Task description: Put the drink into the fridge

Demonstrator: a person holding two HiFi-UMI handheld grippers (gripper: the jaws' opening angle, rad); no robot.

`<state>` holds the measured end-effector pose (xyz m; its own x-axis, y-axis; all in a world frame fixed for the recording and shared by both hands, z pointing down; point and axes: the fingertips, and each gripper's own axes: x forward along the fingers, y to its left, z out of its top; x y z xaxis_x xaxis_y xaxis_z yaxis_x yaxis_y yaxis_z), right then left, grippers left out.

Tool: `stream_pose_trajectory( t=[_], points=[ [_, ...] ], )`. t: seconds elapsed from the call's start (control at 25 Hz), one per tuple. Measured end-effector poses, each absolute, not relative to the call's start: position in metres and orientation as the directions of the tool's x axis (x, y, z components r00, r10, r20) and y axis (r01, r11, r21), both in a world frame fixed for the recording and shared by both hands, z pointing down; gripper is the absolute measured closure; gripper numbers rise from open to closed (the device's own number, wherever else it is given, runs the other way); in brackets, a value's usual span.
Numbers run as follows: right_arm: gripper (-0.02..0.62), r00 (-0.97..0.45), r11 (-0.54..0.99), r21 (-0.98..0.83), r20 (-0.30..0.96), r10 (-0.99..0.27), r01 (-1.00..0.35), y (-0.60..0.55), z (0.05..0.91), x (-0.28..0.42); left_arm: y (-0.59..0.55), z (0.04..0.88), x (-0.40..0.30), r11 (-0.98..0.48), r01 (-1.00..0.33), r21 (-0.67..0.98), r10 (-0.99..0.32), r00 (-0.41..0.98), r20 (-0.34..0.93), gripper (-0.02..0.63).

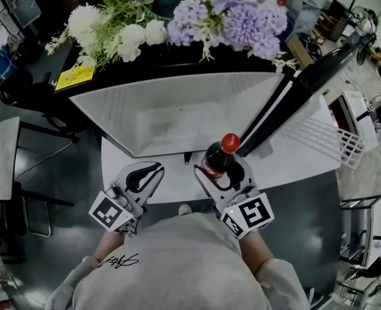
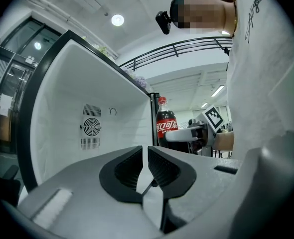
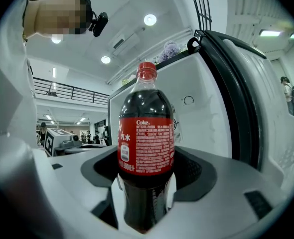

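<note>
As you stand before the fridge, its white cavity lies open below you in the head view, and its door is swung wide to your right, dark edge up, with a white wire rack on its inner face. Along the fridge's black top runs a row of white and lilac flowers, with a yellow tag near their left end. On the cavity's back wall the left gripper view shows a round fan grille.

Your cola bottle is upright, red cap on top, just in front of the cavity's lower edge and near the door's hinge side; it is not yet inside. Your right gripper is clamped on it: the right gripper view shows the two dark pads pressed against either side of the bottle's body at the lower edge of the red label, with the dark base hanging below the jaws and the neck rising well above them.

Your left gripper is beside the right one, at about the same height and apart from it. Its jaws are drawn together to a thin slit with nothing between them, and they point into the cavity. From its view the bottle stands to the right, beyond the cavity's side wall.
</note>
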<state>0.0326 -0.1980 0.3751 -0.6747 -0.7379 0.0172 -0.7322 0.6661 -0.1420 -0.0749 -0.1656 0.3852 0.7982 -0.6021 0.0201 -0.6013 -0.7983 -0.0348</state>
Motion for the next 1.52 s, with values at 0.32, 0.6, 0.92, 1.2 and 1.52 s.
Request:
stream_pose_trajectory(
  t=[0.32, 0.6, 0.92, 1.2, 1.52],
  points=[
    [0.282, -0.682, 0.677, -0.089, 0.039, -0.731, -0.731, -0.218, 0.388, 0.035, -0.178, 0.383, -0.073, -0.778, -0.628, -0.022, -0.628, 0.778, 0.011, 0.571],
    [0.282, -0.670, 0.666, -0.083, 0.041, -0.741, -0.742, -0.244, 0.405, 0.040, -0.181, 0.398, -0.075, -0.755, -0.655, -0.005, -0.655, 0.755, 0.036, 0.571],
    [0.282, -0.655, 0.653, -0.049, 0.048, -0.755, -0.756, -0.275, 0.425, 0.039, -0.174, 0.407, -0.076, -0.742, -0.670, 0.010, -0.668, 0.741, 0.061, 0.571],
    [0.282, -0.629, 0.628, -0.034, 0.067, -0.774, -0.777, -0.307, 0.451, 0.034, -0.165, 0.409, -0.078, -0.744, -0.668, -0.002, -0.667, 0.741, 0.079, 0.571],
    [0.282, -0.594, 0.593, -0.035, 0.076, -0.801, -0.804, -0.339, 0.466, 0.035, -0.162, 0.407, -0.089, -0.719, -0.695, -0.003, -0.692, 0.716, 0.086, 0.571]
  ],
)
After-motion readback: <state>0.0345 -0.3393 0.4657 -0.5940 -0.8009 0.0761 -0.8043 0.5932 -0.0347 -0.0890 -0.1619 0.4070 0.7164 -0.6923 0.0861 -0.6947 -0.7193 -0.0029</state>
